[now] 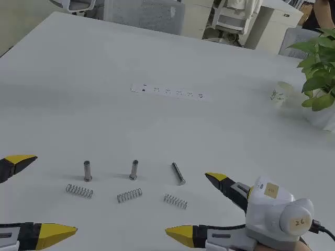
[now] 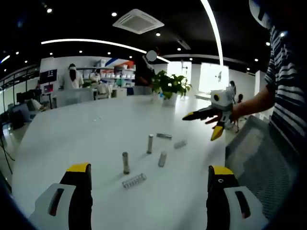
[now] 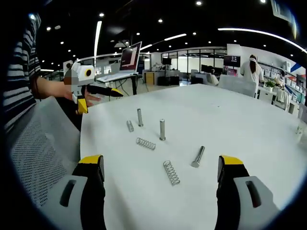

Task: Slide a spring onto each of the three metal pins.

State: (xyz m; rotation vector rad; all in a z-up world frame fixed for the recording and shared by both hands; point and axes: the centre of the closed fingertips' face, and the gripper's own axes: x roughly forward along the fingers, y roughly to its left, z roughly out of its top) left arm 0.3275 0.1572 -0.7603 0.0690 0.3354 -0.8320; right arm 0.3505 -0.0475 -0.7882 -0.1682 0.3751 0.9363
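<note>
Three metal pins rest on the white table (image 1: 104, 68). The left pin (image 1: 87, 171) and the middle pin (image 1: 134, 170) stand upright; the right pin (image 1: 178, 173) lies on its side. One loose spring lies in front of each: left spring (image 1: 79, 191), middle spring (image 1: 129, 195), right spring (image 1: 175, 201). My left gripper (image 1: 55, 192) is open just left of the left spring. My right gripper (image 1: 187, 203) is open, its jaws either side of the right spring, height unclear. The right gripper view has the lying pin (image 3: 197, 156) and the nearest spring (image 3: 171, 172) ahead of the open jaws.
A built-in power strip (image 1: 167, 92) sits mid-table beyond the pins. At the far right stand a paper cup (image 1: 280, 94) and a potted plant (image 1: 319, 68). Office chairs (image 1: 146, 13) line the far edge.
</note>
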